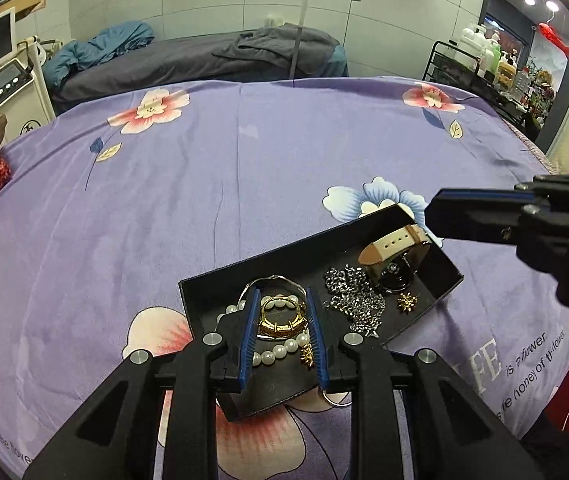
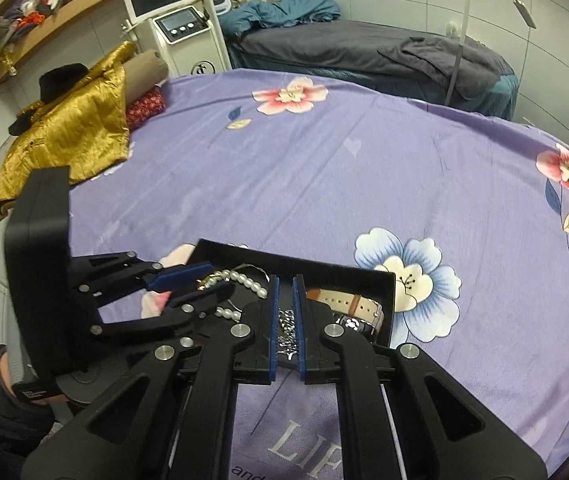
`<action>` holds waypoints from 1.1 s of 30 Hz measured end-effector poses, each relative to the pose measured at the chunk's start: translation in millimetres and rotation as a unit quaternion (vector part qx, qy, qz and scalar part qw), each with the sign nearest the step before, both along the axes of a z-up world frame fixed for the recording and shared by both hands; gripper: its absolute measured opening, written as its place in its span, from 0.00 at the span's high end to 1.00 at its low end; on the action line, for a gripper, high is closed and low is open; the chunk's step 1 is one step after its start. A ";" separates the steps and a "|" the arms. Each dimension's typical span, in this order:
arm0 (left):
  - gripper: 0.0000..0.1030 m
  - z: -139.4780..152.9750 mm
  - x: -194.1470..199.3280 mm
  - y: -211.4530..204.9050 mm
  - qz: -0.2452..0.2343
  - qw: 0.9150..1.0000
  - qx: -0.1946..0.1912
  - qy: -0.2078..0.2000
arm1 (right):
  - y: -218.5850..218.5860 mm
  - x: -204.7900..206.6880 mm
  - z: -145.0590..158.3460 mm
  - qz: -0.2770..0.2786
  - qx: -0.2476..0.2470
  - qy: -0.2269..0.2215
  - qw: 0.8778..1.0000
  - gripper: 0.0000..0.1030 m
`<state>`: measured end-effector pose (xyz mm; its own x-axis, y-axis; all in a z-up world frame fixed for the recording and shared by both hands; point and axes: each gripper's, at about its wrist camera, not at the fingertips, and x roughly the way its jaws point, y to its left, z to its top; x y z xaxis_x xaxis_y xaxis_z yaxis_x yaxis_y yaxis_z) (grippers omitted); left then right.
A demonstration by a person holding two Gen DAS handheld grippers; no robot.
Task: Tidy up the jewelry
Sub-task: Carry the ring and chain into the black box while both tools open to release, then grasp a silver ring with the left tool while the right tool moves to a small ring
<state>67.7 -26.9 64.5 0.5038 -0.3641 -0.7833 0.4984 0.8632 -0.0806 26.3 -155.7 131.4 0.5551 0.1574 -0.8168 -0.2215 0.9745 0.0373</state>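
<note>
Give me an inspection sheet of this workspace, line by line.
Surface: purple floral bedspread.
Job's things: black tray holding gold bangle, pearl strand, silver chain, watch.
Clutter: gold garment at the bed's edge.
Grippers: left gripper jaws either side of the bangle, no contact seen; right gripper nearly shut over the chain.
Cables: nothing seen.
Surroundings: grey treatment bed, screen machine.

We see a bed (image 1: 244, 184) covered by a purple sheet (image 2: 364, 200) printed with flowers and lettering. A shallow black tray (image 1: 284, 256) lies directly on it near the front edge. At the far left corner a gold satin garment (image 2: 72, 132) and a red patterned cushion (image 2: 146, 106) rest on the sheet.
</note>
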 end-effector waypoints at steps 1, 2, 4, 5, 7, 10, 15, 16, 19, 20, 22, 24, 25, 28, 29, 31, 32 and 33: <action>0.76 -1.1 0.8 0.4 0.002 1.000 -0.001 0.001 | -1.5 0.6 -4.0 -0.005 0.000 0.001 1.000 0.93; 0.66 -2.3 2.0 2.0 0.007 1.000 -0.004 0.003 | -4.1 1.0 -7.8 -0.009 0.004 0.006 1.000 0.92; 0.48 -2.6 2.7 4.8 0.016 1.000 -0.007 0.001 | -8.9 3.4 -16.1 -0.018 0.012 0.020 1.000 0.83; 0.42 -1.5 2.4 6.1 0.021 1.000 -0.010 -0.004 | -10.6 3.8 -18.7 -0.024 0.011 0.022 0.999 0.61; 0.41 -0.4 2.0 6.8 0.022 1.000 -0.010 -0.009 | -15.0 0.9 -21.2 -0.040 0.006 0.013 0.999 0.38; 0.36 -2.0 0.7 7.2 0.026 1.000 0.001 -0.013 | -17.7 -3.8 -24.3 -0.043 0.000 0.012 0.999 0.38; 0.20 -7.8 -8.1 13.9 0.041 0.999 0.002 -0.006 | -20.6 -10.8 -34.2 -0.053 -0.026 0.018 0.998 0.38; 0.19 -8.7 -10.4 15.4 0.044 0.999 0.003 -0.006 | -22.3 -12.8 -36.9 -0.055 -0.025 0.022 0.998 0.38; 0.18 -10.3 -19.7 20.0 0.043 0.999 0.003 -0.007 | -27.7 -19.8 -44.4 -0.062 -0.025 0.030 0.997 0.38; 0.18 -10.7 -23.5 21.4 0.040 0.999 0.002 -0.008 | -29.5 -22.0 -46.1 -0.065 -0.025 0.032 0.997 0.39; 0.17 -12.2 -30.4 22.7 0.034 0.999 0.001 -0.009 | -33.3 -25.7 -49.5 -0.070 -0.022 0.036 0.997 0.38; 0.17 -14.4 -38.2 22.9 0.025 1.000 0.001 -0.012 | -36.2 -29.1 -52.0 -0.075 -0.021 0.038 0.996 0.38; 0.17 -15.9 -42.2 22.9 0.020 1.000 0.002 -0.014 | -37.1 -30.2 -53.1 -0.076 -0.021 0.040 0.996 0.39; 0.18 -20.8 -56.8 21.1 0.004 1.000 0.007 -0.022 | -39.5 -33.9 -57.1 -0.079 -0.022 0.046 0.996 0.39; 0.19 -21.9 -60.7 19.7 -0.001 1.000 0.008 -0.022 | -40.0 -36.1 -58.6 -0.079 -0.023 0.048 0.995 0.38; 0.20 -23.7 -69.5 17.0 -0.013 1.000 0.009 -0.023 | -40.8 -40.1 -60.2 -0.079 -0.024 0.049 0.995 0.38; 0.21 -24.6 -74.6 15.2 -0.019 1.000 0.009 -0.023 | -41.1 -41.7 -60.6 -0.079 -0.024 0.049 0.995 0.39; 0.23 -25.5 -78.5 14.0 -0.024 0.999 0.008 -0.023 | -41.3 -43.4 -61.3 -0.079 -0.024 0.050 0.995 0.39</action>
<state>-10.8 -12.8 39.0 0.5207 -0.3759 -0.7665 0.5427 0.8388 -0.0427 -17.1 -197.0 70.1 0.4860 0.0344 -0.8733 -0.0639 0.9980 0.0038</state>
